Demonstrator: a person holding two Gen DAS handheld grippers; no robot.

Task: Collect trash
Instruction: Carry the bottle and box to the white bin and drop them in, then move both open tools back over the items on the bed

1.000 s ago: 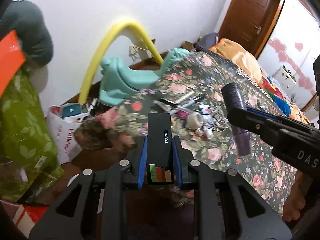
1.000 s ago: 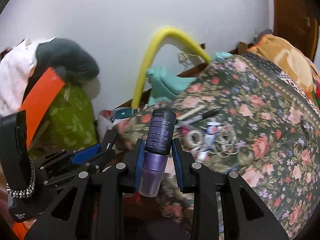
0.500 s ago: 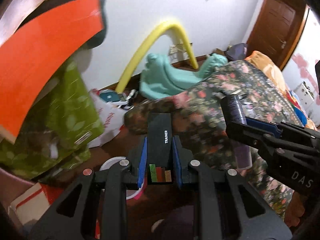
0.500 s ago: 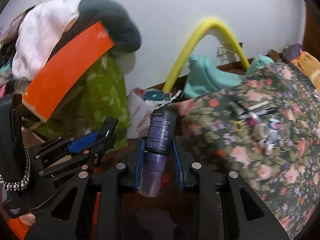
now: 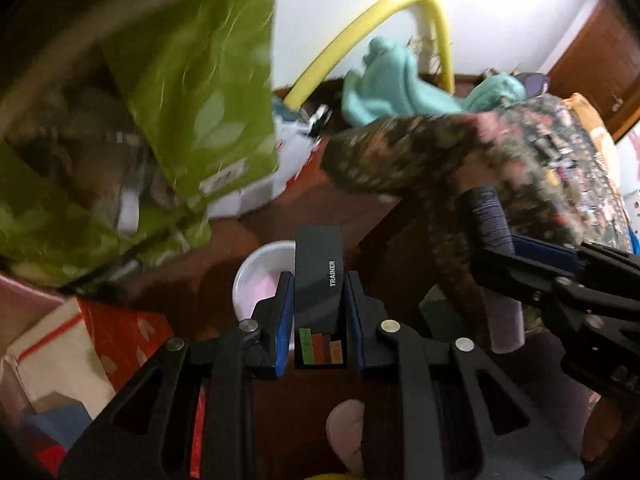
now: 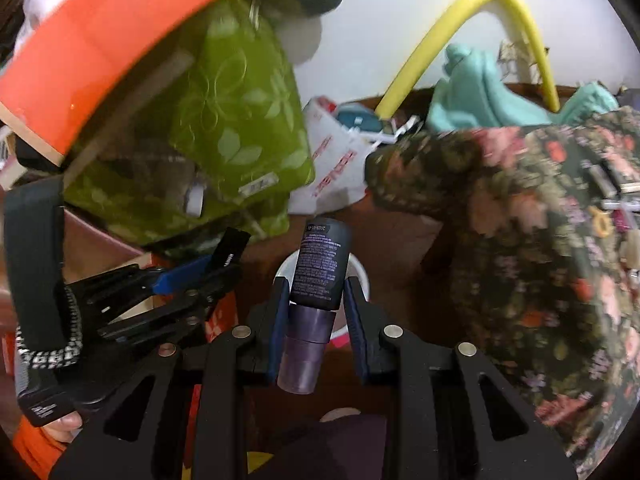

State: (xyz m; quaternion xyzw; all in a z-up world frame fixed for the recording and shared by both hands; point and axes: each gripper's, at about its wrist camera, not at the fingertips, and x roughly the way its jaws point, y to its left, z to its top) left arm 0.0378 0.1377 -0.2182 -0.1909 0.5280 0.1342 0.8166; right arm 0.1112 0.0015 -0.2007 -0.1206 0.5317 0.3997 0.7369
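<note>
Gripping, left: left gripper (image 5: 319, 312) is clamped on a flat black box (image 5: 318, 276) printed "TRAINER", with green, red and orange bars at its near end; the blue-lined fingers (image 5: 283, 316) press both long sides.
Gripping, right: right gripper (image 6: 316, 312) is clamped on a purple bottle (image 6: 316, 296), its dark labelled cap end pointing away from the camera and its translucent purple body toward it.
Bin: a white trash can (image 5: 256, 276) with a pink liner stands on the brown floor; in the left wrist view its rim shows just left of and behind the box, and in the right wrist view its rim (image 6: 358, 276) shows behind the bottle.
Cross view: the left wrist camera shows the bottle (image 5: 490, 232) held by the right gripper (image 5: 516, 264) at right; the right wrist camera shows the box (image 6: 230, 250) in the left gripper (image 6: 208, 276) at left.
Surroundings: a green leaf-print bag (image 6: 224, 120) hangs at left under an orange band (image 6: 120, 36); a white plastic bag (image 6: 336, 164) lies beyond the bin.
Bed: a dark floral bedspread (image 6: 540, 220) fills the right side, with small items scattered on it, blurred.
Wall side: a yellow foam tube (image 6: 460, 20) arches against the white wall above a teal plastic toy (image 6: 476, 92).
</note>
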